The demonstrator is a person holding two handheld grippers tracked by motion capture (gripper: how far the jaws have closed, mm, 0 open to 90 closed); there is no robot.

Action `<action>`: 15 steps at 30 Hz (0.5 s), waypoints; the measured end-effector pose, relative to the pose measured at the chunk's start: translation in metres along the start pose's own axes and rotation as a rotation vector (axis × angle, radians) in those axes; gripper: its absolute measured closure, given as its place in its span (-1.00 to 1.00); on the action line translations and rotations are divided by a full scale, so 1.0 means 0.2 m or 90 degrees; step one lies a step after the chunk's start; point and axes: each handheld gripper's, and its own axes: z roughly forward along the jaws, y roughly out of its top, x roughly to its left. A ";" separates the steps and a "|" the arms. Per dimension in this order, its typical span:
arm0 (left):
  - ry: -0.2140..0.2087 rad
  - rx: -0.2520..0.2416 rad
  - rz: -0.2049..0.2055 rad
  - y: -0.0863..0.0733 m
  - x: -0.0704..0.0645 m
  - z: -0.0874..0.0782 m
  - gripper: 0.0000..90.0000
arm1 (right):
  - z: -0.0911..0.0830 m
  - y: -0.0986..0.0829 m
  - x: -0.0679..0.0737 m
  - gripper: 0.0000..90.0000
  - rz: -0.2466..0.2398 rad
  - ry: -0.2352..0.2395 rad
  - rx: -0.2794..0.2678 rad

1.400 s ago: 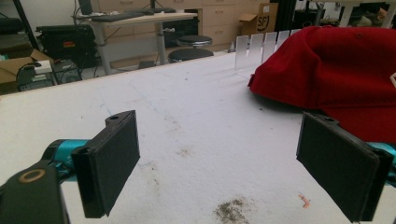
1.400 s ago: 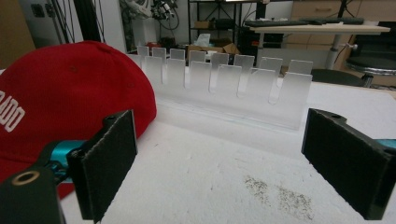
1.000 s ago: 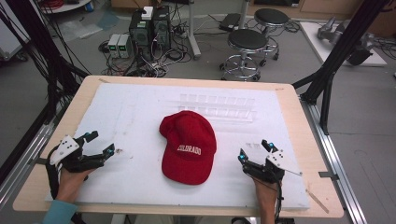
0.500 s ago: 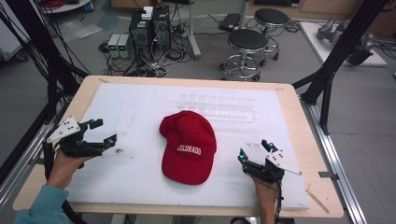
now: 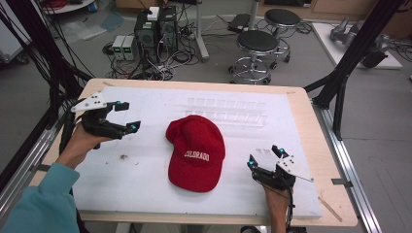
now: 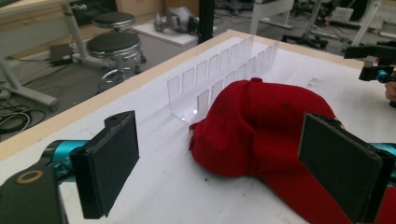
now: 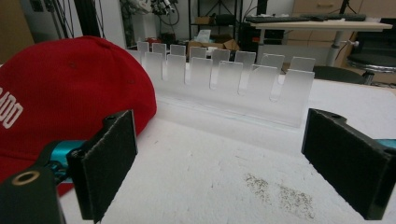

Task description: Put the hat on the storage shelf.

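A red baseball cap (image 5: 197, 151) with white "COLORADO" lettering lies crown up in the middle of the white table mat (image 5: 145, 179). My left gripper (image 5: 124, 117) hovers open to the cap's left, raised off the mat and pointing toward it. In the left gripper view the cap (image 6: 261, 126) lies just beyond the wide-apart jaws (image 6: 229, 172). My right gripper (image 5: 265, 158) rests open near the front right of the mat, apart from the cap. In the right gripper view the cap (image 7: 70, 98) sits at the left behind the left jaw, with nothing between the jaws (image 7: 219, 168).
A clear plastic slotted rack (image 5: 228, 110) lies on the mat behind the cap; it appears close ahead as rack (image 7: 224, 84) in the right gripper view. Small dark crumbs (image 5: 122, 157) dot the mat. Stools (image 5: 257, 48) and computer boxes (image 5: 155, 29) stand on the floor beyond the table.
My left gripper has lifted from the front left of the mat and moved forward and right, toward the cap. The right gripper and the cap have stayed put.
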 end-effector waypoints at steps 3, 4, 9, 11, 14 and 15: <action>-0.020 0.008 -0.002 0.06 0.01 0.08 -0.72 | 0.00 0.00 0.00 -0.79 0.002 0.002 0.001; -0.026 0.012 -0.002 0.07 0.01 0.10 -0.72 | 0.00 0.00 0.00 -0.79 0.003 0.001 0.002; -0.051 0.043 0.013 0.12 0.00 0.26 -0.71 | 0.00 0.00 0.00 -0.79 0.002 0.002 0.002; -0.050 0.050 0.019 0.13 0.00 0.31 -0.72 | 0.00 0.00 0.00 -0.79 0.003 0.002 0.002; -0.060 0.047 0.007 0.14 0.00 0.38 -0.72 | 0.00 0.00 0.00 -0.79 0.003 0.002 0.002; -0.063 0.048 0.004 0.13 0.00 0.40 -0.72 | 0.00 0.00 0.00 -0.79 0.004 0.002 0.002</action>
